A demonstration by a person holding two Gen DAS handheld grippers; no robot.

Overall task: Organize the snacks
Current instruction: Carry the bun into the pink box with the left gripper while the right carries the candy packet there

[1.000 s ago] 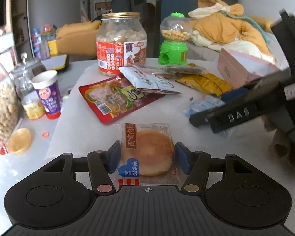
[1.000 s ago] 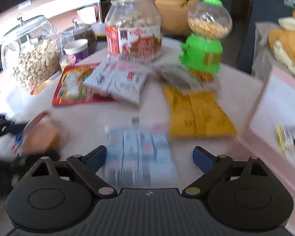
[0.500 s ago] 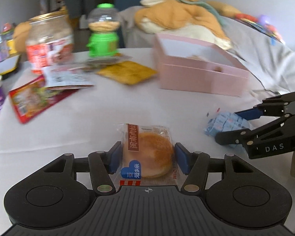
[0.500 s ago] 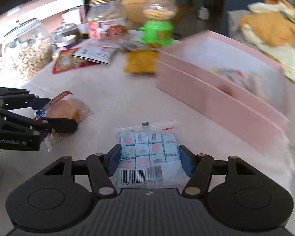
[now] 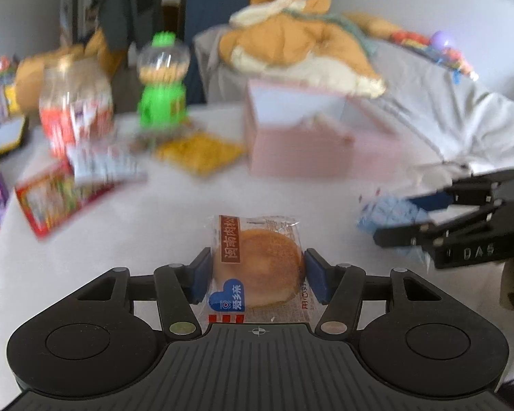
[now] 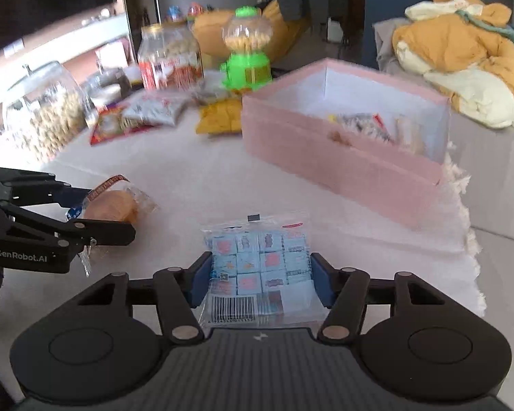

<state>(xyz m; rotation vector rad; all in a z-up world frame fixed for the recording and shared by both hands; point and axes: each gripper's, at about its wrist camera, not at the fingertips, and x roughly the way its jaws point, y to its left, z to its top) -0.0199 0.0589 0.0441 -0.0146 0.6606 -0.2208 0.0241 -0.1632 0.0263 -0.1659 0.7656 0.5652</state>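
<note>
My left gripper [image 5: 257,275] is shut on a wrapped round bun [image 5: 257,270] and holds it above the white table. The bun also shows at the left of the right wrist view [image 6: 114,207]. My right gripper [image 6: 260,279] is shut on a clear bag of small blue candy cubes [image 6: 260,267], seen at the right of the left wrist view [image 5: 383,212]. An open pink box [image 6: 339,161] with several snack packets inside lies ahead of both grippers, also in the left wrist view [image 5: 298,150].
A green candy dispenser [image 6: 246,58], a red-labelled jar [image 6: 169,58], a big glass jar of nuts [image 6: 43,113], a yellow packet [image 6: 222,116] and red and white packets [image 6: 133,116] stand at the far left. Bedding [image 6: 462,51] is piled behind the box.
Both grippers have swung right, from the snack pile toward the pink box, each still holding its packet. The right gripper closed on the blue candy bag within the last second.
</note>
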